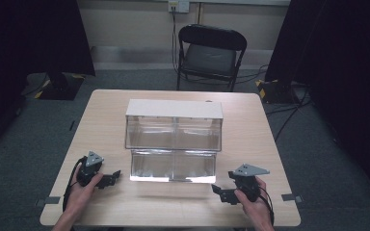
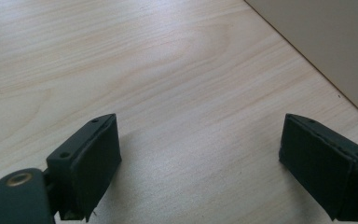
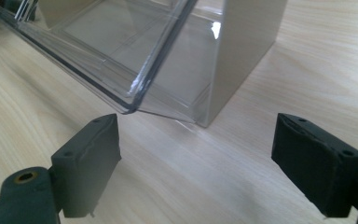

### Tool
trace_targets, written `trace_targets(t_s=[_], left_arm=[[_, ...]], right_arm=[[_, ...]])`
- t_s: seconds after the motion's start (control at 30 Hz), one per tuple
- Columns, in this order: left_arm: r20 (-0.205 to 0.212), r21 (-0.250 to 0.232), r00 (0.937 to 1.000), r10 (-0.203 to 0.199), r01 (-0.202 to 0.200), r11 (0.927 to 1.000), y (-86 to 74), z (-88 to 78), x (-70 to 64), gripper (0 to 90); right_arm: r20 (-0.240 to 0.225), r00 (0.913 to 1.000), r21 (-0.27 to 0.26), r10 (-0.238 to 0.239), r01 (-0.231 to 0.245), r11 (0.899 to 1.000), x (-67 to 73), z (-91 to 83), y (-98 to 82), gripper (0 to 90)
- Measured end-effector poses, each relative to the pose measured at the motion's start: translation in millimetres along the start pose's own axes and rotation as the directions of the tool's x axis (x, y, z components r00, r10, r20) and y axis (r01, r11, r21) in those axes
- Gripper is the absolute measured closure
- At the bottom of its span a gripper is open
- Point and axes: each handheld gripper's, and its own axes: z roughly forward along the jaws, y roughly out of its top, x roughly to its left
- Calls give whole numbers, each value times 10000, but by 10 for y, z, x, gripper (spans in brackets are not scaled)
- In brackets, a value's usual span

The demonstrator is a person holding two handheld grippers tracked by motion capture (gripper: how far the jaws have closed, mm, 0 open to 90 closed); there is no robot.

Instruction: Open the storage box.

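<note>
The left tool (image 1: 112, 176) rests low over the wooden counter (image 1: 250, 120), jaws spread wide with nothing between them, and the right tool (image 1: 220, 191) is likewise spread and empty. Between and beyond them stands a clear two-tier bin organiser (image 1: 173, 139) with a beige casing, its lower corner just ahead of the right tool's jaws.

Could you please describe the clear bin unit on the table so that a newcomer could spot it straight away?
Start at the light wooden table; at its middle stands the bin unit, with the left tongs and right tongs lying open either side of its front. It is a beige case with two stepped tiers of see-through tilt-out bins.
</note>
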Motion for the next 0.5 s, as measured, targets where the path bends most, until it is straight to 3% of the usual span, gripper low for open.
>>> trace_targets(t_s=[0.5], left_arm=[[13,-6,10000,2,-2,10000,0,0,1,118]], right_arm=[[-61,9999,-37,-143,143,9999,108,207,59,176]])
